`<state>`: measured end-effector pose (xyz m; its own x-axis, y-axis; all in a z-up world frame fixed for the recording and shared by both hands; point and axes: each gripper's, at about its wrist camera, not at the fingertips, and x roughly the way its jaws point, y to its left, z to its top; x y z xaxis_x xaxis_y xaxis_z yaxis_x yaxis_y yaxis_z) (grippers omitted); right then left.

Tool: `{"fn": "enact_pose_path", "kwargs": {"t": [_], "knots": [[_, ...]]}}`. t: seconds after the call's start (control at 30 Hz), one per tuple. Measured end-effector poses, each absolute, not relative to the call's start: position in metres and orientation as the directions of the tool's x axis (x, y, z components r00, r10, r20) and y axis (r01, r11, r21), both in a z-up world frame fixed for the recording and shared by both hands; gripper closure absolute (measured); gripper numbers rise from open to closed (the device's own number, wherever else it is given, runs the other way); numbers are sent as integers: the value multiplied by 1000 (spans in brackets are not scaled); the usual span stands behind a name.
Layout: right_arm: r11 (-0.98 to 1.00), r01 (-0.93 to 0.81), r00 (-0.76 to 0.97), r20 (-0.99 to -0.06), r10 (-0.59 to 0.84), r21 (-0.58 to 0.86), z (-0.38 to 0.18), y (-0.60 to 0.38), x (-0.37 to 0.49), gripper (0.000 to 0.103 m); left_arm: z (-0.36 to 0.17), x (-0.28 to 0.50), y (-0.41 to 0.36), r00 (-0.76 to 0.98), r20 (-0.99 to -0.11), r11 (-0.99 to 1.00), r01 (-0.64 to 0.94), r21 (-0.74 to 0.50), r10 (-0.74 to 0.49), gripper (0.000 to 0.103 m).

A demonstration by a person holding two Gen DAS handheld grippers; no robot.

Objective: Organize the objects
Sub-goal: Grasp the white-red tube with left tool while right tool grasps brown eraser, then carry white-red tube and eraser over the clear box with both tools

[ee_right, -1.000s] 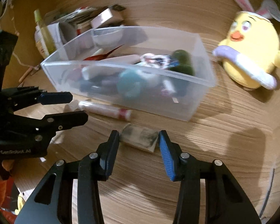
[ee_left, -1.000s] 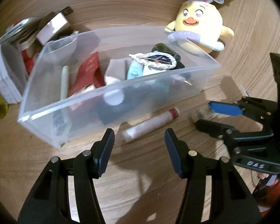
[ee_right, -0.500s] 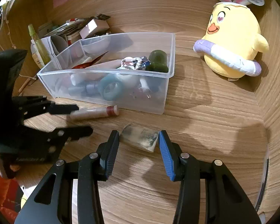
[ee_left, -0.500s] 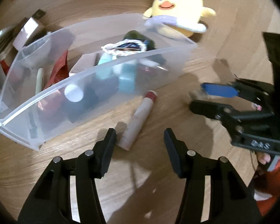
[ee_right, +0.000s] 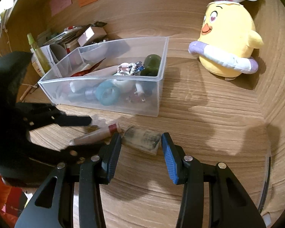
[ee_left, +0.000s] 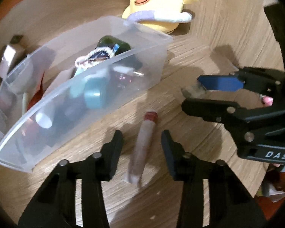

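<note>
Left wrist view: the left gripper [ee_left: 142, 140] stood with jaws spread apart, nothing clamped. A pale tube with a red cap [ee_left: 142, 146] lay on the wooden tabletop [ee_left: 190, 60] between the two fingers, touching neither, red end pointing away. Ahead and to the left sat the clear plastic bin [ee_left: 123, 79], holding a teal ring [ee_left: 93, 96] and a dark green item [ee_left: 112, 42] among other clutter. A yellow plush chick [ee_left: 157, 1] sat beyond the bin. To the right, the right gripper [ee_left: 201, 93] showed side-on, with a blurred greyish packet [ee_left: 194, 92] between its fingers.

Right wrist view: the right gripper [ee_right: 141, 148] was likewise open. The smudged packet [ee_right: 142, 139] lay flat between the fingers; contact with the left one could not be told. The tube [ee_right: 96, 134] lay just left of it. The left gripper [ee_right: 85, 131] straddled the tube. The bin [ee_right: 112, 110] stood ahead, the plush chick [ee_right: 228, 43] ahead to the right.
</note>
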<state>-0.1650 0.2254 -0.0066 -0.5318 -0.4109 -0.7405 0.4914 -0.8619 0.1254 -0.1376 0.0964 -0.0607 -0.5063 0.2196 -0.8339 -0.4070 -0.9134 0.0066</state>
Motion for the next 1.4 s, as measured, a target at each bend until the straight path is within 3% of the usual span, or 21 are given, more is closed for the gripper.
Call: {"fn": "enact_pose_path", "kwargs": {"t": [0.07,0.37,1.03,1.4], "knots": [[-864,488,-537,-737,-412,128,-5,228,-163,63,-61,-135,97,-505,-831,-911,-413,-4,233,89],[-862,491,-560,-712,-424,127,7,229,-157,63,-56,-113,84,-556,-803,-937,-350,-8,215,89],[-842,530,-630,-615,-474,106,54,200,-159,63,29,-102,29,-762,-613,-977,-189,-96,207,89],[-847,527,-684,-557,-471,68,84,191,-178,63,55,-118,-1,-810,-559,-983,-128,-128,178,89]]}}
